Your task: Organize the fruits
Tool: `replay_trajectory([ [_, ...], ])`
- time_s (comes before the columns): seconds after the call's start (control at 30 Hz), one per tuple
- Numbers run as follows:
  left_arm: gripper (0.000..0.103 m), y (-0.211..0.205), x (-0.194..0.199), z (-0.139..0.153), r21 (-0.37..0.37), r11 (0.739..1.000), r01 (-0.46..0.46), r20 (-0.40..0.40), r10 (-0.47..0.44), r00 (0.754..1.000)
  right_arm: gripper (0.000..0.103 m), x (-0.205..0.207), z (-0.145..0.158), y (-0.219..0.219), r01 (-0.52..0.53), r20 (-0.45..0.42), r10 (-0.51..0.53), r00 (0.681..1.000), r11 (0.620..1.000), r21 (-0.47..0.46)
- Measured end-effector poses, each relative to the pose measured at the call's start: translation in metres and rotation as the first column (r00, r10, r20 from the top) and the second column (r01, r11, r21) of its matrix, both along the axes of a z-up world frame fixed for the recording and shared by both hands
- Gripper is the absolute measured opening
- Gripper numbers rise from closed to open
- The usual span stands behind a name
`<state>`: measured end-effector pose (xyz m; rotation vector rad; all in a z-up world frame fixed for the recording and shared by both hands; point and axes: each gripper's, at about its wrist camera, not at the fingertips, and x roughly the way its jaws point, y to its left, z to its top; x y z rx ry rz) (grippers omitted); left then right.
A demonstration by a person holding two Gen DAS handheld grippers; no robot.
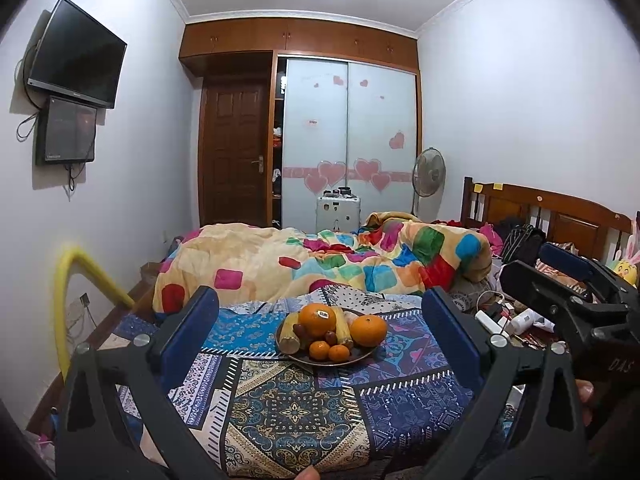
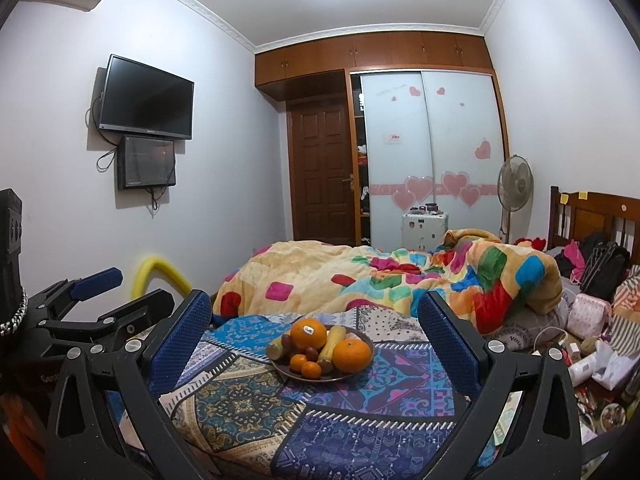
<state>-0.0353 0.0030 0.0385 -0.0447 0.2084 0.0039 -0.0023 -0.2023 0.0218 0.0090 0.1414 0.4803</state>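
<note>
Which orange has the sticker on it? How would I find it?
Look at the patterned blue cloth on the bed, in front of the colourful blanket. A dark plate of fruit sits there. The sticker orange is the big one at the back; the other big orange, at the right, has none.

Both wrist views face the fruit plate, seemingly near.

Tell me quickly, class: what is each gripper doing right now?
Left gripper: open, holding nothing, short of the fruit plate.
Right gripper: open, holding nothing.
</note>
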Motion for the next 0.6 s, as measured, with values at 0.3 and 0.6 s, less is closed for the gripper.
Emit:
replay_trajectory([
  [0.3, 0.103, 0.0019, -0.0017, 0.0007, -0.008, 1.000, 0.009, -0.001, -0.009, 1.000, 0.103, -0.0005, 0.0011, 0.0009, -0.001, 0.006, 0.001, 1.000, 1.000, 0.000],
  [0.6, 0.103, 0.0000, -0.0042, 0.0031, 0.000, 1.000, 0.017, 0.005, -0.017, 1.000, 0.103, -0.0005, 0.0015, -0.0002, 0.002, 0.007, -0.002, 1.000, 1.000, 0.001],
])
